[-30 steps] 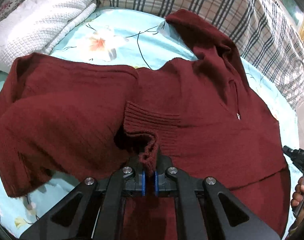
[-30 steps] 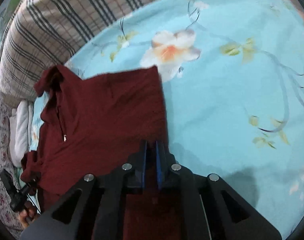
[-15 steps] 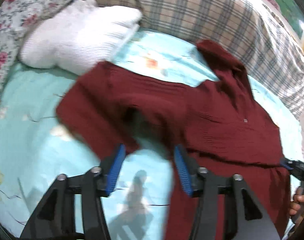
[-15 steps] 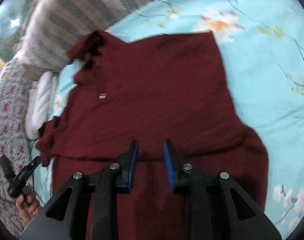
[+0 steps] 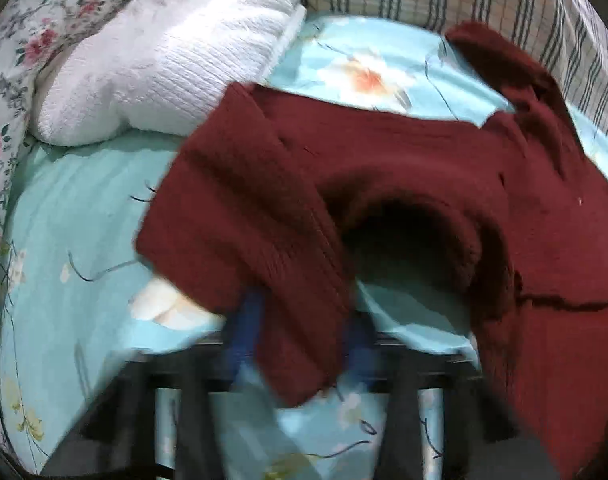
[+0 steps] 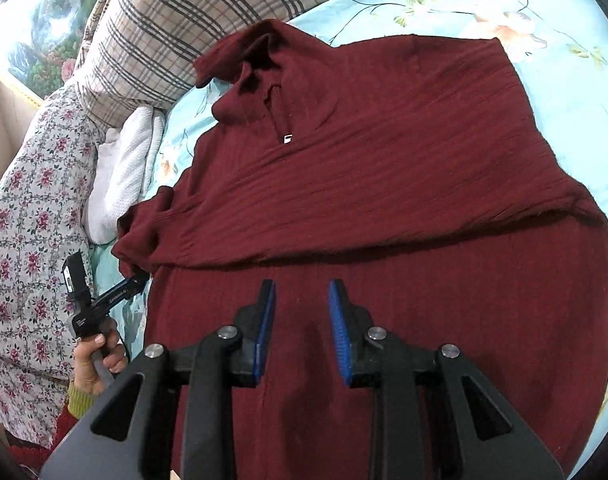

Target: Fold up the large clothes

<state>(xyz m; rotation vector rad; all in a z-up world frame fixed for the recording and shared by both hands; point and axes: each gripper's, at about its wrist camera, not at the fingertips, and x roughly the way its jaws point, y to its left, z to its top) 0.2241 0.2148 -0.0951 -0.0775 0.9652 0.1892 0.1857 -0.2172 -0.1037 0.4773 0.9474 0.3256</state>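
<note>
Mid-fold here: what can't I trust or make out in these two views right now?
- Left tongs: left wrist view motion-blurred, a maroon sweater fold draped across; grip unclear.
- Sweater hem: right wrist view, hidden behind the open right tongs and bottom edge.
- White knit: its far end is cut by the plaid pillow in both views.

Dark maroon ribbed sweater (image 6: 383, 208) on a turquoise floral bedsheet (image 5: 76, 208) — at ten o'clock, white textured blanket (image 5: 164, 60); beige plaid pillow (image 6: 164, 28).

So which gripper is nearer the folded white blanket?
Left. The left gripper sits at the sweater's sleeve end, near the white blanket; the right gripper hovers over the sweater's lower body.
</note>
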